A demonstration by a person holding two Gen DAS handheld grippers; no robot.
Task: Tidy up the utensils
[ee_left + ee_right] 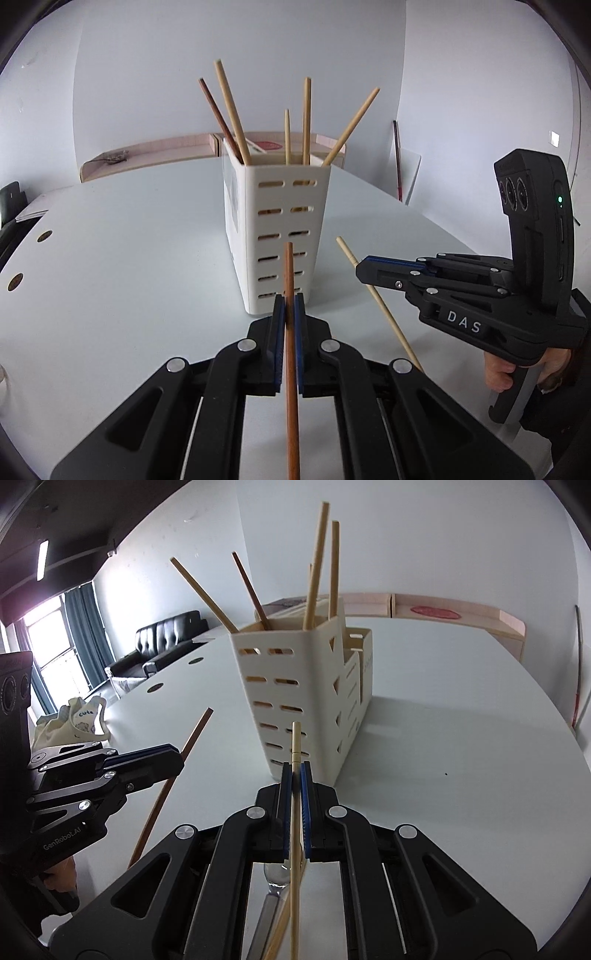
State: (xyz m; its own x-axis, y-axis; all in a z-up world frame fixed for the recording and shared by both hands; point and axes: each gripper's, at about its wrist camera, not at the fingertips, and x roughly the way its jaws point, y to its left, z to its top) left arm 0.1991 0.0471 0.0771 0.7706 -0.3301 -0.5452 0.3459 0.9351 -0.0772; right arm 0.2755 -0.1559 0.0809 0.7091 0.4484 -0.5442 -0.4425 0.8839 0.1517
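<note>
White slotted caddy [284, 236] straight ahead, chopsticks [306, 118] bristling above its mouth, bare tabletop [129, 258] on both sides

Left gripper [290, 306] clamped on a reddish-brown chopstick [290, 369], tip poking up just in front of the white slotted holder [284, 236]. Five chopsticks [232, 114] standing splayed inside that holder. Right of the holder, right gripper [360, 271] pinching a pale chopstick [384, 310] that slants down toward the white table [129, 258]. Hand [498, 373] wrapped round that gripper's handle, far right of the holder.
</note>
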